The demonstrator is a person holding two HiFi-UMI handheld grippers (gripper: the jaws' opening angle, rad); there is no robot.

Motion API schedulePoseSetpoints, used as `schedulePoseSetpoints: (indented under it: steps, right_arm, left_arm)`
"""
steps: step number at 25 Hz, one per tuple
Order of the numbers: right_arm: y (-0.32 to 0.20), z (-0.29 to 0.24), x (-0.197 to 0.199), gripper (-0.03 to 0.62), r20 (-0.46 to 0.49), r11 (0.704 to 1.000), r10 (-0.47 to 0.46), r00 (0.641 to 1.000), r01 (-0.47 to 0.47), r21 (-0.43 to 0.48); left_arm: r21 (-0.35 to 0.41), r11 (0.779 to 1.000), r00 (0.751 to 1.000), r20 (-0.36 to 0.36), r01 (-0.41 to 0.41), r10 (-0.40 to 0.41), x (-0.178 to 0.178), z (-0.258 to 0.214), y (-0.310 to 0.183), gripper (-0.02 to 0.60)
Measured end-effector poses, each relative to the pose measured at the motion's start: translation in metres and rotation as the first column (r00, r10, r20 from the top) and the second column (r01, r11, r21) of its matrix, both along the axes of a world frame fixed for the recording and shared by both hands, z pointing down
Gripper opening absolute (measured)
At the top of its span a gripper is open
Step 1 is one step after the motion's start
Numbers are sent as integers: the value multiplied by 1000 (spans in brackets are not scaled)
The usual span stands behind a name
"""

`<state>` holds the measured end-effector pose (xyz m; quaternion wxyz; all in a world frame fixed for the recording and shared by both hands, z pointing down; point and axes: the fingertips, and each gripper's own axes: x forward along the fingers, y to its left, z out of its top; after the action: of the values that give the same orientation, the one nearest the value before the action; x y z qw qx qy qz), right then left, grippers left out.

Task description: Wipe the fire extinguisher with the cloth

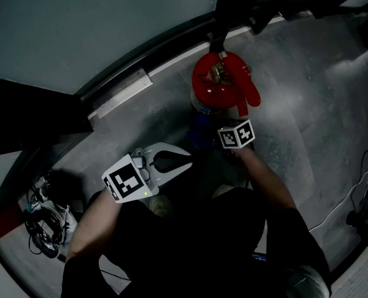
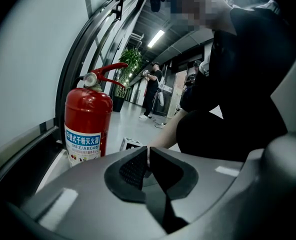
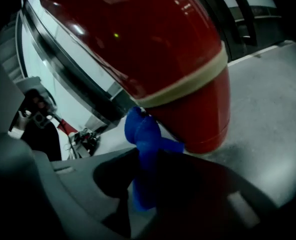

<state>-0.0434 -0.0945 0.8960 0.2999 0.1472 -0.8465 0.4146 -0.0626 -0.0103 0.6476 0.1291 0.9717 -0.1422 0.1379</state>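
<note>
A red fire extinguisher [image 1: 221, 85] stands on the grey floor by the wall; it also shows upright at the left of the left gripper view [image 2: 88, 121] and fills the right gripper view [image 3: 153, 49]. My right gripper [image 1: 224, 143] is low against its body, shut on a blue cloth [image 3: 145, 154] that presses on the cylinder near its base. The cloth shows as a blue patch [image 1: 201, 129] from above. My left gripper [image 2: 148, 161] is held back from the extinguisher, its jaws closed together with nothing between them.
A tangle of cables and plugs [image 1: 44, 222] lies on the floor at the left. A white cable [image 1: 352, 197] runs along the right. A dark rail and wall [image 1: 140, 54] stand behind the extinguisher. People stand far down the corridor [image 2: 150, 91].
</note>
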Motion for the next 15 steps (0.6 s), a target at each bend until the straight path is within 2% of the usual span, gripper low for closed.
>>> schedulePoseSetpoints:
  steps: [2, 4, 8, 10, 12, 15]
  right_arm:
    - [7, -26, 9, 107, 64, 1000, -9, 998, 9, 1]
    - [11, -61, 24, 107, 129, 999, -2, 992, -3, 38]
    - [9, -142, 64, 107, 252, 983, 62, 966, -103, 151]
    - [-1, -186, 81, 107, 327, 963, 126, 937, -194, 186]
    - [-14, -230, 90, 107, 410, 937, 184, 893, -285, 201]
    - [-34, -279, 91, 107, 507, 910, 232, 830, -369, 188]
  left_arm:
    - [7, 1000, 1000, -5, -12, 12, 2, 0, -2, 23]
    - [13, 999, 999, -9, -35, 35, 5, 1, -5, 23]
    - [11, 995, 995, -1, -100, 100, 18, 10, -9, 23]
    - [8, 990, 990, 2, -141, 141, 29, 14, -8, 23]
    - [6, 985, 985, -3, -171, 171, 39, 16, -9, 23]
    - [3, 983, 983, -32, -182, 182, 52, 14, -17, 28]
